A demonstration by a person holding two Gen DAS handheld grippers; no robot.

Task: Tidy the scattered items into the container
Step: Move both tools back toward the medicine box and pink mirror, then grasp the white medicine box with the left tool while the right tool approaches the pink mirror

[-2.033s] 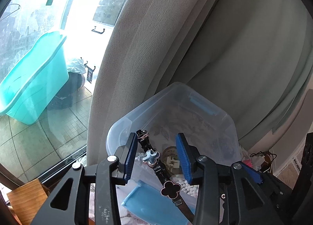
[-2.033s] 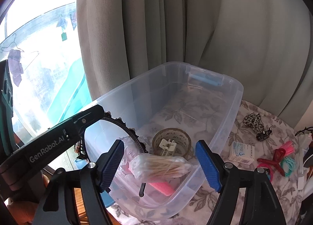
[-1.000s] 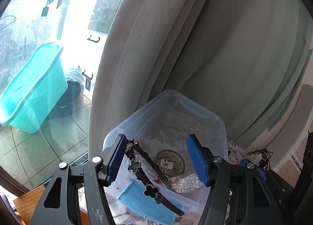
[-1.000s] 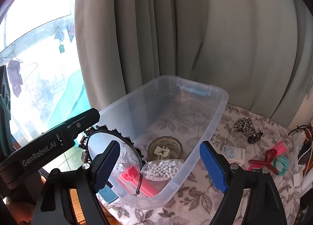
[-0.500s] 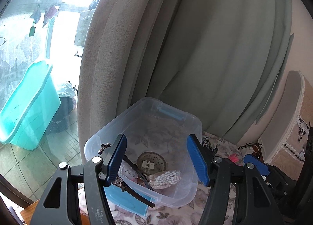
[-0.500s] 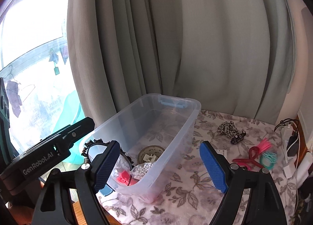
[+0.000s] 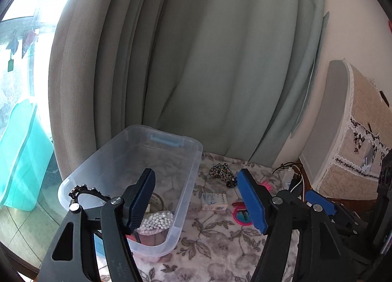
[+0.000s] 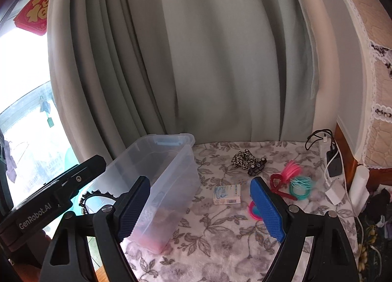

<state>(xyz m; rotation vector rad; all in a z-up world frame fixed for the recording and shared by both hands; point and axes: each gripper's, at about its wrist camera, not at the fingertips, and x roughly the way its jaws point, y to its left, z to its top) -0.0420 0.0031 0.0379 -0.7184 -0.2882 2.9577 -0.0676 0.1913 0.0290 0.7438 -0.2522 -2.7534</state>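
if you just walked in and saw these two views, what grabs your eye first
Probably the clear plastic bin at the left of the floral cloth, already holding a bag of white beads and a black headband. Next, the loose bits to its right: a leopard scrunchie, a small box and pink and teal hair ties.

Bin (image 7: pixel 193 159): clear smooth plastic, slightly glossy, blue plastic latch. Cloth (image 8: pixel 220 240): plush, matt, floral print. Curtain (image 8: pixel 196 61): matt woven fabric. Box (image 8: pixel 227 194): printed card. Scrunchie (image 8: pixel 242 159): leopard fabric. Pads (image 8: pixel 267 211): blue textured rubber; gripper arms matt black plastic
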